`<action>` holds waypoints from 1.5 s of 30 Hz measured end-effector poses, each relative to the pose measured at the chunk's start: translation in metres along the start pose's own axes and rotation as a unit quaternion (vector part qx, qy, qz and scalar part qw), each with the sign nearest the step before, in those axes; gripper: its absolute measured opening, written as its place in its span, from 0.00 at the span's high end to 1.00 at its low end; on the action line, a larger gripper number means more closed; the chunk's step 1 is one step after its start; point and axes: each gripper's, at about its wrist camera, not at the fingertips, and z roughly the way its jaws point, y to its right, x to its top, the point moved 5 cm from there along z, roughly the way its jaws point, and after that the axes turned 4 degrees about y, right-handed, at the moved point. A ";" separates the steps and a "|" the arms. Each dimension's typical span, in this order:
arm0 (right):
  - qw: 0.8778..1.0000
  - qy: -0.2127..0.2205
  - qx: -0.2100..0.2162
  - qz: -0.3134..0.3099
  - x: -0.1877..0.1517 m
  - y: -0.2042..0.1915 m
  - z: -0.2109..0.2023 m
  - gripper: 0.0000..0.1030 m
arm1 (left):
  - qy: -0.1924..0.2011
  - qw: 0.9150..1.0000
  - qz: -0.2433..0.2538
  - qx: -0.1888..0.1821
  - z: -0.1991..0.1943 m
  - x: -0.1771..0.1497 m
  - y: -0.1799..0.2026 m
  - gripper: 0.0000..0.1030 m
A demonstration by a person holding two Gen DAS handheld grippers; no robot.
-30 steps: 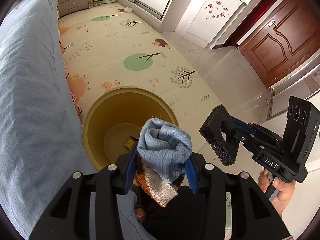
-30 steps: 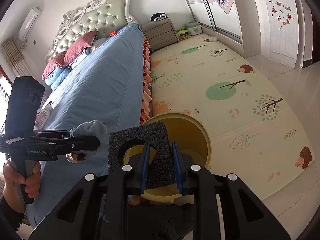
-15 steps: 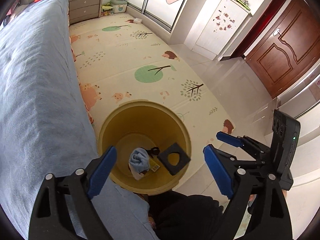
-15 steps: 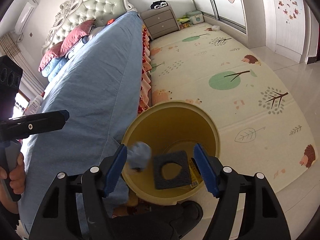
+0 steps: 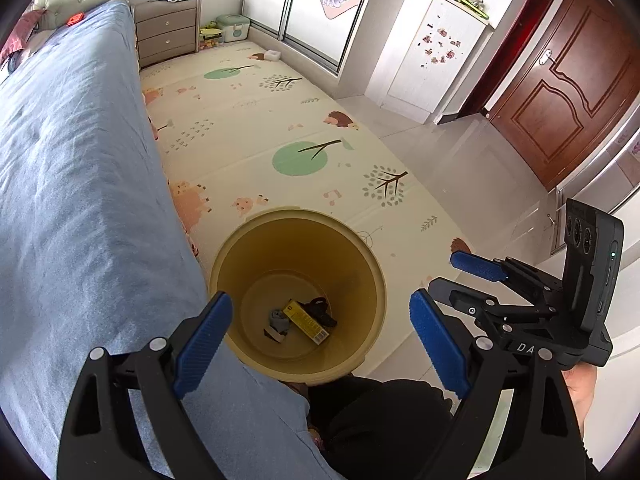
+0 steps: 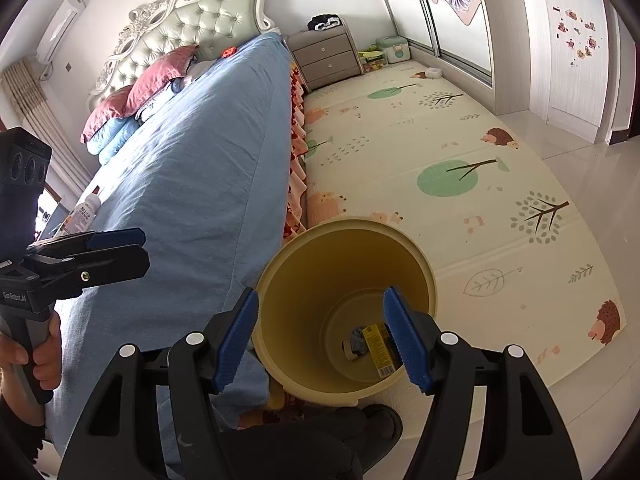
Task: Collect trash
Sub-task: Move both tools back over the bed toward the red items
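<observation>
left tool [image 5: 320,344] spread wide, empty | right tool [image 6: 320,340] same, both over bin [image 5: 372,280] to drop straight in | sock [image 5: 277,322], box [image 5: 306,321], dark scrap on bin floor | bottle [image 6: 82,216] on bed, 10 o'clock, likely next

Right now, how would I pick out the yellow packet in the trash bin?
Find the blue-sheeted bed; the tall yellow bin stands on the floor against its side. At the bin's bottom, the yellow packet lies between a grey-blue sock and a black foam piece. It alone is flat, bright yellow, with a printed barcode end.
</observation>
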 end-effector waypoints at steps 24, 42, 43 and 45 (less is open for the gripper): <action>0.985 -0.003 0.112 -0.133 0.004 -0.207 0.004 0.39 | 0.089 0.992 -0.068 0.056 -0.159 -0.082 -0.123 0.13; 0.936 -0.062 0.239 -0.252 -0.032 -0.440 0.054 0.39 | 0.161 0.944 -0.224 0.181 -0.308 -0.194 -0.321 0.13; 0.934 -0.066 0.242 -0.256 -0.034 -0.449 0.057 0.39 | 0.162 0.942 -0.229 0.184 -0.312 -0.199 -0.328 0.13; 0.931 -0.073 0.243 -0.261 -0.034 -0.464 0.065 0.39 | 0.163 0.939 -0.239 0.188 -0.318 -0.205 -0.341 0.13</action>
